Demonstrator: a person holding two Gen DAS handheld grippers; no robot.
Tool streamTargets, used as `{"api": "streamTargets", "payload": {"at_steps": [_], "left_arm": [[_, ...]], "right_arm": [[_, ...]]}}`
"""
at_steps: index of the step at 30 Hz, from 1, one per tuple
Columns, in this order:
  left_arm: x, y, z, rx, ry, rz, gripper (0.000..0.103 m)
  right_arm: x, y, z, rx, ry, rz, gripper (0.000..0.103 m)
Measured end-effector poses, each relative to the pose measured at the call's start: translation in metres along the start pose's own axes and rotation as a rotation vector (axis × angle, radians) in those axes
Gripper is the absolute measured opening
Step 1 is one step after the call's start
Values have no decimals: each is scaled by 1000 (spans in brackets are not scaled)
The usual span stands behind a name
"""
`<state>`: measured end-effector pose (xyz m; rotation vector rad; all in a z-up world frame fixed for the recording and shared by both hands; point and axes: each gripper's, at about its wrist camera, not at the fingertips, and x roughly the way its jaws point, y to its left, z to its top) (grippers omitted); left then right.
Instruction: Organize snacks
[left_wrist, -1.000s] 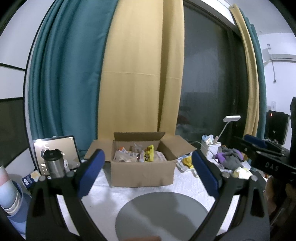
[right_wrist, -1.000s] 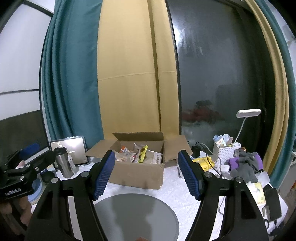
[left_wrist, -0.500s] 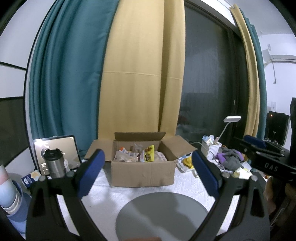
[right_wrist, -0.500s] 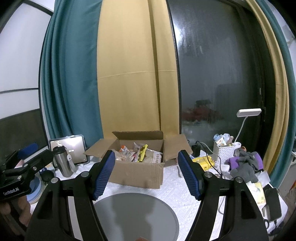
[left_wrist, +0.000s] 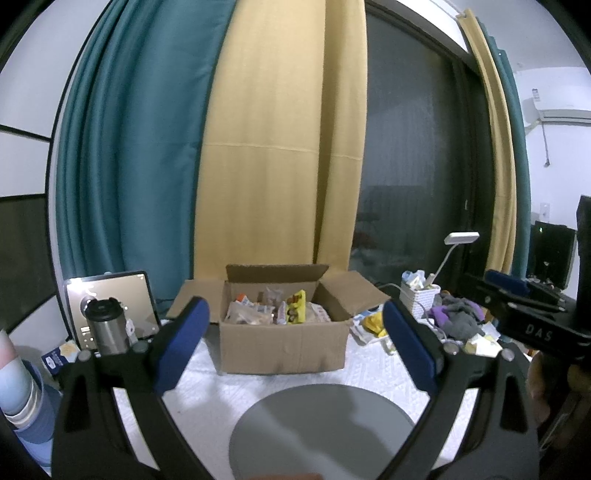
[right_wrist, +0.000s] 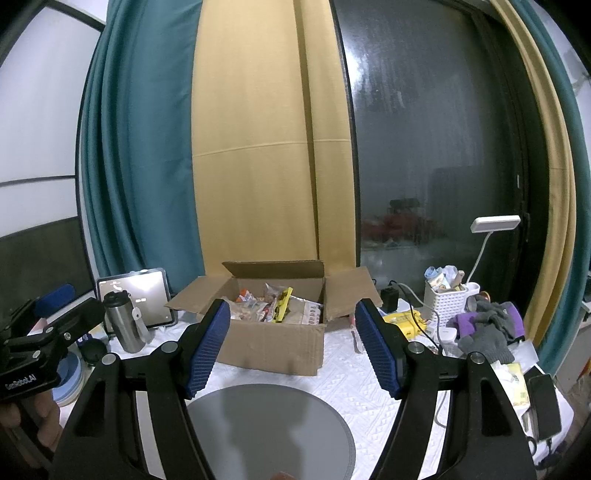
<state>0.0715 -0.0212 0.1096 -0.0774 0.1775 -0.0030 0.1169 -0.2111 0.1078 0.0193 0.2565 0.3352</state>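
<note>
Left claw and right claw both gape empty; cardboard box holds what look like snack packets

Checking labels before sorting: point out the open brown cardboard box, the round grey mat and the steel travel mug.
Cardboard box (right_wrist: 273, 349), right wrist view, front wall.
Grey mat (right_wrist: 269, 432), right wrist view, bare centre.
Travel mug (left_wrist: 108, 334), left wrist view, steel body.

Lighting: dim, cool indoor; glare on glowing tablet screen. Strong fisheye bending, dark corners. Soft shadows on round grey mat.
</note>
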Motion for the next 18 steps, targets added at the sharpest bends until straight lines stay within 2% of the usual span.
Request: {"api": "streamTargets", "payload": {"at_steps": [18], "left_arm": [[8,-6,-1,0,7,1,96]], "right_arm": [[1,-1,0,-5,4,-2,74]]}}
